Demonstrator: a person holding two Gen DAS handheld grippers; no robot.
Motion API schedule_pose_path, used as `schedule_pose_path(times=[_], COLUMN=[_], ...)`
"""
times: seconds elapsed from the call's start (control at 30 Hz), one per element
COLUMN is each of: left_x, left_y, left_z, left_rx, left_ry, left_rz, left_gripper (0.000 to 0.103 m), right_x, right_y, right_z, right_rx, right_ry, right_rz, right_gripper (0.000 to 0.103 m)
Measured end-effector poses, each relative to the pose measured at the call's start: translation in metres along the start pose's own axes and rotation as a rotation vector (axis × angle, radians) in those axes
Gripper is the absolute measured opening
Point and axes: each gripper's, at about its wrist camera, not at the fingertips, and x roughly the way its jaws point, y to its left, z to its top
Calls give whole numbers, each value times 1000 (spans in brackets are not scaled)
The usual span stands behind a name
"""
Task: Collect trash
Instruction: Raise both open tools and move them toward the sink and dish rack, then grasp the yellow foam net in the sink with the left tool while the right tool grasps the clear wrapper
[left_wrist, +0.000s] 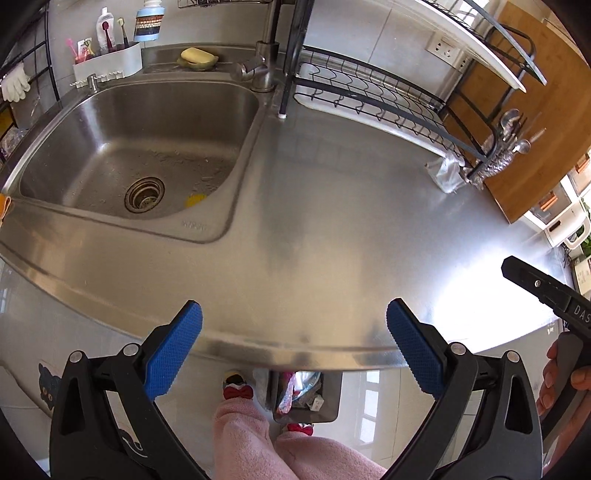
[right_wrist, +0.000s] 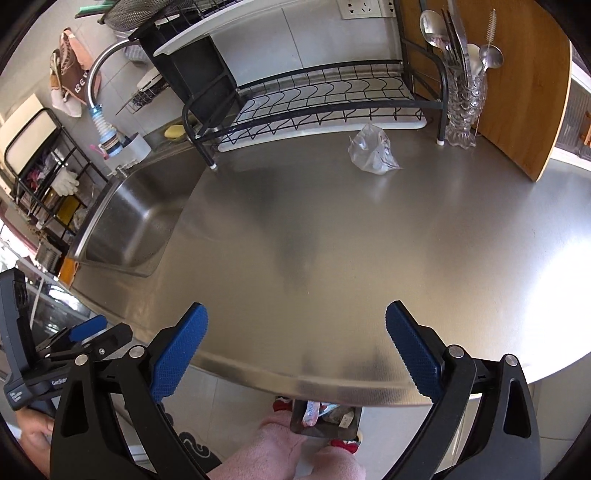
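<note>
Crumpled clear plastic bag (right_wrist: 373, 149) lies on steel counter (right_wrist: 332, 229); both tongs spread, empty.

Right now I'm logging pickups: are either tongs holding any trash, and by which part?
Nothing is held. The left tongs and right tongs are both open and empty; the crumpled plastic bag lies untouched on the counter.

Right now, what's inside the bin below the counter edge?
The bin holds crumpled wrappers and some white scraps. Its rear part is hidden under the counter; deeper contents can't be seen.

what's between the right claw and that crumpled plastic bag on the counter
Only bare steel counter lies between the right claw and the plastic bag, in the right wrist view.
</note>
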Motion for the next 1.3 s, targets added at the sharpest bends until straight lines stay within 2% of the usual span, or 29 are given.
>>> schedule_pose_path(times=[0.33, 0.47, 0.67, 0.97, 1.03, 1.07, 1.17, 1.2, 1.3], left_x=[42, 55, 76, 103, 107, 109, 114, 116, 122], left_y=[35, 36, 34, 54, 61, 65, 79, 84, 100], left_z=[73, 95, 121, 138, 141, 143, 149, 152, 158], left_rx=[-35, -47, -50, -74, -79, -83, -101, -106, -121], left_ry=[10, 7, 10, 44, 54, 58, 69, 75, 96], left_rz=[13, 7, 5, 23, 28, 31, 39, 42, 58], left_gripper=[93, 92, 90, 90, 90, 90, 90, 90, 90], right_x=[59, 74, 94, 142, 154, 160, 165, 166, 170], right_y=[4, -4, -21, -46, -49, -50, -46, -45, -42], right_z=[70, 91, 120, 149, 150, 149, 151, 152, 156], right_rx=[17, 27, 35, 40, 37, 38, 26, 30, 31], right_ry=[10, -6, 1, 33, 57, 71, 72, 73, 83], right_rz=[-122, -180, -222, -286, -296, -291, -307, -308, -323], right_gripper=[66, 66, 66, 66, 56, 47, 40, 34, 24])
